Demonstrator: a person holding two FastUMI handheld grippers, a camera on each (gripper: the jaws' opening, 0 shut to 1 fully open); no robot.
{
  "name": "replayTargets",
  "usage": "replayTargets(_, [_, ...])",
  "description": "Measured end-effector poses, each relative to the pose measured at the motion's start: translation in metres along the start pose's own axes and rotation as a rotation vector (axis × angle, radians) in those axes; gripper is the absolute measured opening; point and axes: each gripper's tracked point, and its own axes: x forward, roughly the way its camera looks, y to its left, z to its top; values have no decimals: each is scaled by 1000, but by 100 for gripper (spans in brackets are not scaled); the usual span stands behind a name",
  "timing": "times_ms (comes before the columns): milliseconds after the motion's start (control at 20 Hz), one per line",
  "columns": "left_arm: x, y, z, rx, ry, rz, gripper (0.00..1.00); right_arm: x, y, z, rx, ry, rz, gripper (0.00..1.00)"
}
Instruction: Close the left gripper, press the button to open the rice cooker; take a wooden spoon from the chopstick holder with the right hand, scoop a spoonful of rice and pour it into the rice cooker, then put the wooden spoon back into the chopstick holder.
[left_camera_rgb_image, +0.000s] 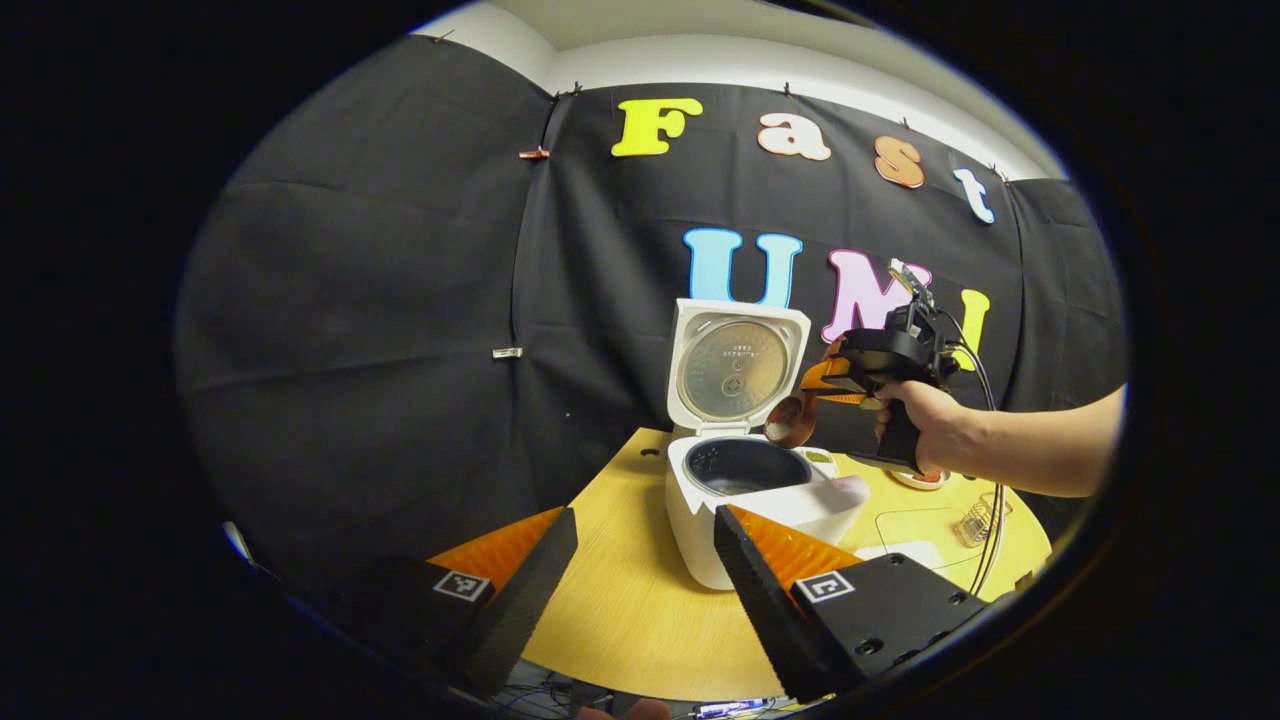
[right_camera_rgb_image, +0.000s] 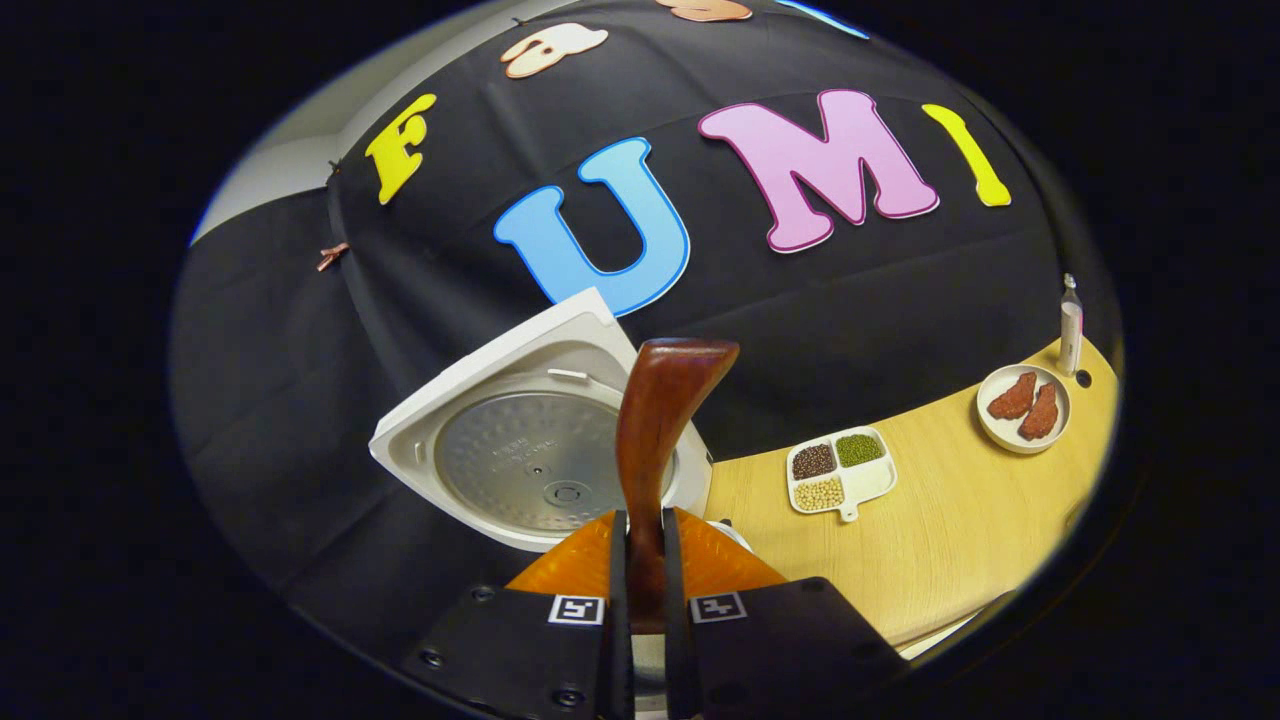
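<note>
The rice cooker stands on the wooden worktop toward its back edge, close to the black cloth wall, with its lid swung fully up and the dark inner pot open to view. In the left gripper view, the left hand-held gripper hangs over the near part of the worktop with its two fingers spread well apart and nothing between them, the cooker's white body showing just beyond its right finger. Farther off in that view, a person's hand grips the right hand-held gripper above and to the right of the open pot; the bowl of the wooden spoon sticks out from it just over the pot's rim, with a little white rice in it. In the right gripper view, the right hand-held gripper has its fingers drawn together on the spoon's handle, which rises upright between them in front of the raised lid. Beyond, toward the worktop's back edge, sit a white divided dish with dark, green and pale grains in its compartments, a small round plate with two reddish-brown pieces, and a slim bottle at the far corner. A small wire basket sits near the worktop's right edge in the left gripper view.
</note>
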Motion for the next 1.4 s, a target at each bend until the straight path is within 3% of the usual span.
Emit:
replayTargets(900, [-15,14,-8,-39,11,24,95,5,74,-6,-610,-27,143,16])
replayTargets(1400, [-19,22,-14,-56,15,44,95,-7,106,-38,-1035,-47,239,17])
